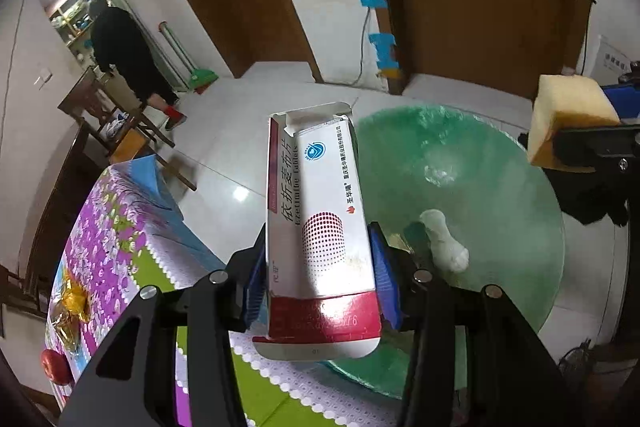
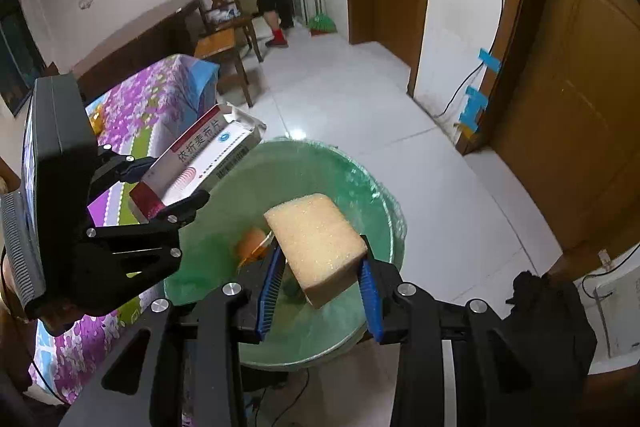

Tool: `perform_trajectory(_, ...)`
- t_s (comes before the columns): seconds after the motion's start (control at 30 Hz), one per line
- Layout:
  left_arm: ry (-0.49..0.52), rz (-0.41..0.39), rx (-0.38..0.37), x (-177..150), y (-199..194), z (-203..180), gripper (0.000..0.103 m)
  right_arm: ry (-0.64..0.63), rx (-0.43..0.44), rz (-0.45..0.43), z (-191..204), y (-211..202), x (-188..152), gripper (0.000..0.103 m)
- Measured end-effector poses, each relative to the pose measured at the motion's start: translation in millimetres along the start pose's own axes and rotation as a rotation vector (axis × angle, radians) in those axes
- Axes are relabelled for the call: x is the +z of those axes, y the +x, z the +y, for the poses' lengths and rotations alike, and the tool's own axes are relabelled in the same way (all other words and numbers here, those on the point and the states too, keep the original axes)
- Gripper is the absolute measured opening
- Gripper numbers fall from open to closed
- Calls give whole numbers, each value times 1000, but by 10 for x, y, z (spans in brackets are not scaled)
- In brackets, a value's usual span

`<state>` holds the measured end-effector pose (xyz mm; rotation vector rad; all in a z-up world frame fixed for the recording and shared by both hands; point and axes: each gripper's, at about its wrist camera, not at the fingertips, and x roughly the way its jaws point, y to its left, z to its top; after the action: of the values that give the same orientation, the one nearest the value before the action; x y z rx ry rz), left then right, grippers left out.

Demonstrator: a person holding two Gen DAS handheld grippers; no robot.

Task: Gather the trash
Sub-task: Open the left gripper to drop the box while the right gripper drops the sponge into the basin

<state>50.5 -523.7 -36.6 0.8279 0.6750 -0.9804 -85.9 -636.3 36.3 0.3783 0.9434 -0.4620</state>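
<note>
Your left hand-held gripper [image 1: 320,279] clamps the tablet box [image 1: 320,219] above the green bin's [image 2: 384,219] near rim while your right hand-held gripper [image 2: 320,287] pinches the sponge [image 2: 316,243] over its middle, so letting go early could drop the box onto the desk [image 1: 152,267] beside the bin.

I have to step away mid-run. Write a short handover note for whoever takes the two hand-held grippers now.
Left hand-held gripper: shut on the medicine box, held above the near rim of the green bin.
Right hand-held gripper: shut on the sponge, over the bin.
Done: crumpled tissue and some orange item already lie in the bin.
Left: release both; gold wrapper and an apple remain on the floral table.
</note>
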Motion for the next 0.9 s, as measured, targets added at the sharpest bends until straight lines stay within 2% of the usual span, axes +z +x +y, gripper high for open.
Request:
perform_trajectory(0.27, 15, 55, -69, -64, 126, -53, 46, -11, -1, 47, 47, 177, 2, 37)
perform_trajectory(0.67, 10, 83, -85, -115, 228, -54, 48, -39, 10, 112, 100, 401, -7, 38)
perform_trajectory(0.73, 2, 94, -92, -118, 260, -39, 63, -39, 18, 119, 81, 426, -1, 40)
perform_trajectory(0.77, -6, 95, -92, -121, 269, -32, 79, -45, 22, 130, 74, 445, 3, 49)
perform_trajectory(0.8, -16, 88, -86, -130, 274, -16, 84, -51, 16, 138, 81, 467, 1, 56)
perform_trajectory(0.83, -19, 85, -82, -137, 272, -11, 84, -51, -5, 128, 82, 471, -3, 60)
perform_trajectory(0.9, -25, 85, -80, -137, 262, -6, 84, -58, -13, 123, 83, 482, -2, 60)
